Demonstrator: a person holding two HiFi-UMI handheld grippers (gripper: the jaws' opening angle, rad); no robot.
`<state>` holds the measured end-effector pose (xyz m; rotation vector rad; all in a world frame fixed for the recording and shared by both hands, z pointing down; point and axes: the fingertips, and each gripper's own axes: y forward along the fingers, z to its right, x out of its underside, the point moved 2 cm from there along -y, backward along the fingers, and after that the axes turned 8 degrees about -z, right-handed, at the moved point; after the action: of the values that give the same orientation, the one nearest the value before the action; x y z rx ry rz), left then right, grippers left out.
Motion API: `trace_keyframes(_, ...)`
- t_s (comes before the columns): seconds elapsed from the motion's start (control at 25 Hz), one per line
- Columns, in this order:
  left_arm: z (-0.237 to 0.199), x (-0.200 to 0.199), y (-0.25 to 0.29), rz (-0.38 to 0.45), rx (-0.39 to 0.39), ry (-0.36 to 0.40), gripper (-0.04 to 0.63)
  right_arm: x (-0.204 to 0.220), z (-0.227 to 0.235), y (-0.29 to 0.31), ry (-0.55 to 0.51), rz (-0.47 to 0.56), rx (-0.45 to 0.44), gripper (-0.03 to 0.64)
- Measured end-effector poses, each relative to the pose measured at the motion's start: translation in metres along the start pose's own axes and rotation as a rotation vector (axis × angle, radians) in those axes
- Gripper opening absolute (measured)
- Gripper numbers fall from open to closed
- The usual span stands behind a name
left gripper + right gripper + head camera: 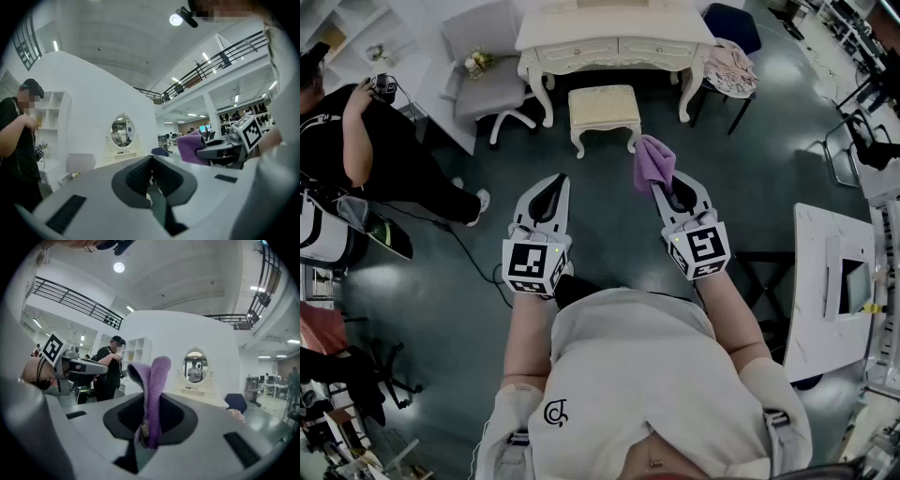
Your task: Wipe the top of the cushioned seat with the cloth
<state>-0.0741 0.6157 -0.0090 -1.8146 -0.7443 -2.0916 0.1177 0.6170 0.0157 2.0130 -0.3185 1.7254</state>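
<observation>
While the cloth (pixel 152 390) is pinched between the jaws of the right gripper (pixel 675 192), most of it stands loose above them. It could be dragged out under wiping pressure if only a thin fold is caught. The left gripper (pixel 152 176) is pressed together with nothing in it. The cushioned seat (pixel 604 105) is seen ahead, well apart from both grippers and set close against the dressing table (pixel 614 37). Its far edge may be hard to reach, and the table legs could be knocked. Open floor is seen on the near side. A grey chair (pixel 483 80) and a bystander (pixel 366 150) are found to the left.
</observation>
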Motion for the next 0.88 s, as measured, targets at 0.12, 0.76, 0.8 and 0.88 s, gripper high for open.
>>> trace_keyframes(0.12,0.002,-0.002,0.0,0.009,-0.001,-0.003,0.014,0.001,0.003,-0.002,0.005,0.003,0.002,0.069)
trace_keyframes(0.76,0.003,0.012,0.015,-0.035,0.013,-0.03,0.014,0.013,0.022,0.002,0.089,-0.003,0.065,0.074)
trace_keyframes(0.8,0.002,0.016,0.018,-0.043,0.017,-0.034,0.014,0.016,0.023,0.003,0.089,-0.007,0.068,0.074)
trace_keyframes(0.88,-0.002,0.023,0.028,-0.058,0.026,-0.044,0.014,0.02,0.026,0.01,0.091,-0.02,0.075,0.074)
